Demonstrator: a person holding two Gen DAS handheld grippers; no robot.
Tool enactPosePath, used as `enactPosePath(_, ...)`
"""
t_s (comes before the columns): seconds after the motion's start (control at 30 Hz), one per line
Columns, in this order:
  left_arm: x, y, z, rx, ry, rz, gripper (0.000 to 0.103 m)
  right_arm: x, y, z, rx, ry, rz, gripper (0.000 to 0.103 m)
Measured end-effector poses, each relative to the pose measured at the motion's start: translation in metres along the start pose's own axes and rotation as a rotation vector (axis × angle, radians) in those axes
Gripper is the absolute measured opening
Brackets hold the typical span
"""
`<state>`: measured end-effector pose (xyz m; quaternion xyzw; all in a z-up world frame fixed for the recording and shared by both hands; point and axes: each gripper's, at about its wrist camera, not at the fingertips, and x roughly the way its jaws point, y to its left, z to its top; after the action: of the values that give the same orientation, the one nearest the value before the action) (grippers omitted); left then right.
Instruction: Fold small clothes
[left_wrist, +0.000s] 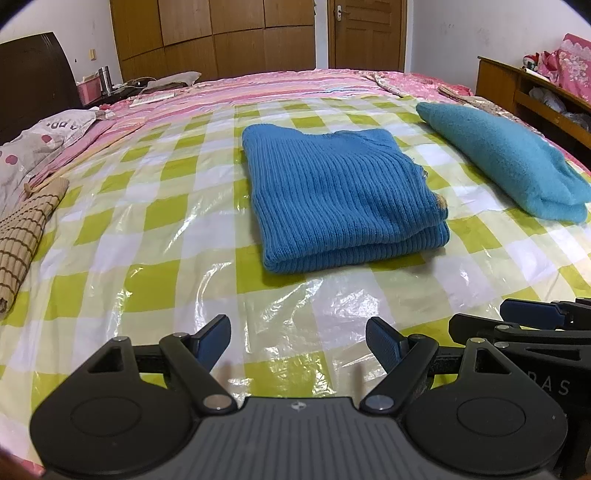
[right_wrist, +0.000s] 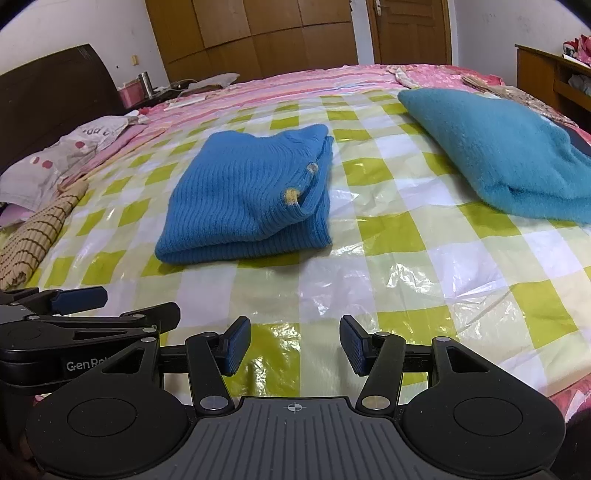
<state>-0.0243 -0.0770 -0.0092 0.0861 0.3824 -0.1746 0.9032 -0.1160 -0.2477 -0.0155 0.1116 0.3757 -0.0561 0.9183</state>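
A blue ribbed knit garment (left_wrist: 340, 195) (right_wrist: 247, 195) lies folded into a rectangle on the green-and-white checked plastic sheet (left_wrist: 147, 229) (right_wrist: 424, 266) that covers the bed. A fluffy teal garment (left_wrist: 509, 155) (right_wrist: 498, 147) lies folded to its right. My left gripper (left_wrist: 298, 341) hovers over the sheet, short of the blue garment, open with nothing between its fingers. My right gripper (right_wrist: 295, 345) hangs beside it on the right, also open and empty. Each gripper shows at the edge of the other's view.
A tan striped cloth (left_wrist: 26, 236) (right_wrist: 40, 229) lies at the sheet's left edge, with a spotted pillow (left_wrist: 40, 136) (right_wrist: 66, 155) behind it. Pink bedding (left_wrist: 295, 81) runs along the far side. A wooden shelf (left_wrist: 524, 88) stands at the right, wardrobes and a door behind.
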Motion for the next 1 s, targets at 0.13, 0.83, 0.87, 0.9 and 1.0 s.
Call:
enactPosePath(0.13, -0.0006, 0.0000, 0.0003, 0.000, -0.002, -0.002, 0.085, -0.0003, -0.0001, -0.0004, -0.001, -0.001, 0.000, 0.053)
enactPosePath(0.83, -0.0002, 0.0001, -0.0007, -0.006, 0.005, 0.001, 0.085, -0.0007, 0.0005, 0.0005, -0.002, 0.001, -0.001, 0.053)
enactPosePath(0.87, -0.0004, 0.0000, -0.0007, -0.006, 0.004, 0.002, 0.085, -0.0005, 0.0003, 0.0005, -0.001, 0.001, 0.000, 0.053)
enactPosePath(0.9, -0.0005, 0.0000, -0.0007, -0.007, 0.004, 0.003, 0.085, -0.0006, 0.0004, 0.0005, 0.000, 0.001, 0.000, 0.053)
enactPosePath(1.0, -0.0002, 0.0000, -0.0008, -0.010, 0.006, 0.002, 0.085, -0.0004, 0.0004, 0.0004, -0.001, 0.002, -0.001, 0.053)
